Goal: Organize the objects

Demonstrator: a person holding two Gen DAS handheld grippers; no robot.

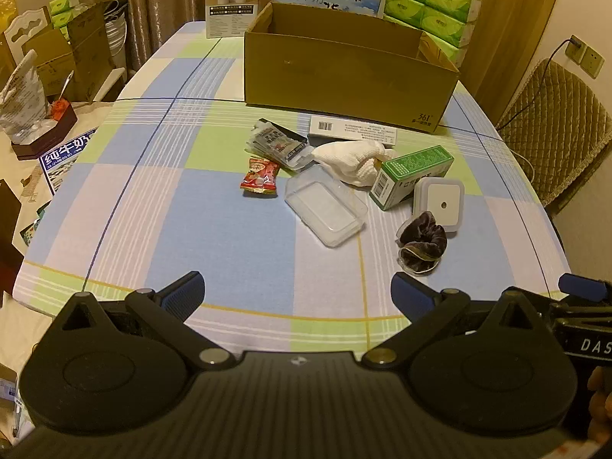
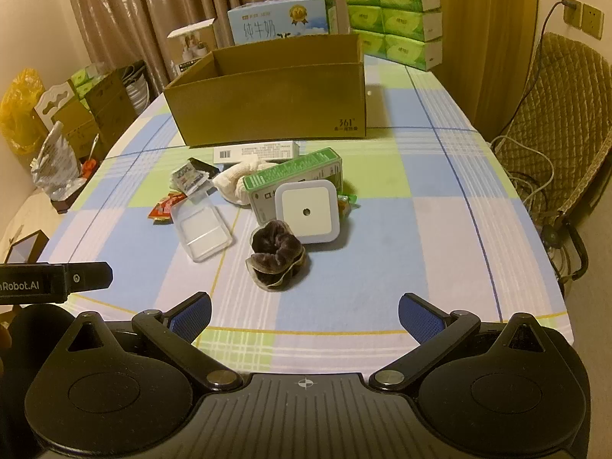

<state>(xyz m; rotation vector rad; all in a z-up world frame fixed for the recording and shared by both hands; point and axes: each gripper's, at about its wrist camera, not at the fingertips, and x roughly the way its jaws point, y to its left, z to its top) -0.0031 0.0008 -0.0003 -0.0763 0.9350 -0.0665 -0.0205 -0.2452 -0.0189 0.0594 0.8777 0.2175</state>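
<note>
- Left hand-held gripper (image 1: pixel 297 294) wide open, nothing between the blue pads, poised over the near edge of the desk (image 1: pixel 229 229) and tilted down toward it.
- Right hand-held gripper (image 2: pixel 305 315) likewise spread wide and empty, angled down over the same near edge.
- Ahead of both, well apart from the fingertips: a loose cluster of small objects on the checked cloth.
- Nearest the right hand-held gripper, straight ahead: a dark scrunchie (image 2: pixel 277 254), touching a white square night light (image 2: pixel 307 212) just beyond it.
- Behind the night light: a green-and-white carton (image 2: pixel 294 176) lying on its side, a white cloth (image 2: pixel 239 179) beside it to the left.
- Ahead of the left hand-held gripper, slightly right: a clear plastic tray (image 1: pixel 325 206); further left, a red snack packet (image 1: pixel 260 176) and a silvery sachet (image 1: pixel 277 145).
- Beyond the cluster: a long white box (image 1: pixel 354 130) lying flat, just before an open cardboard box (image 1: pixel 344 76) at the far side.
</note>
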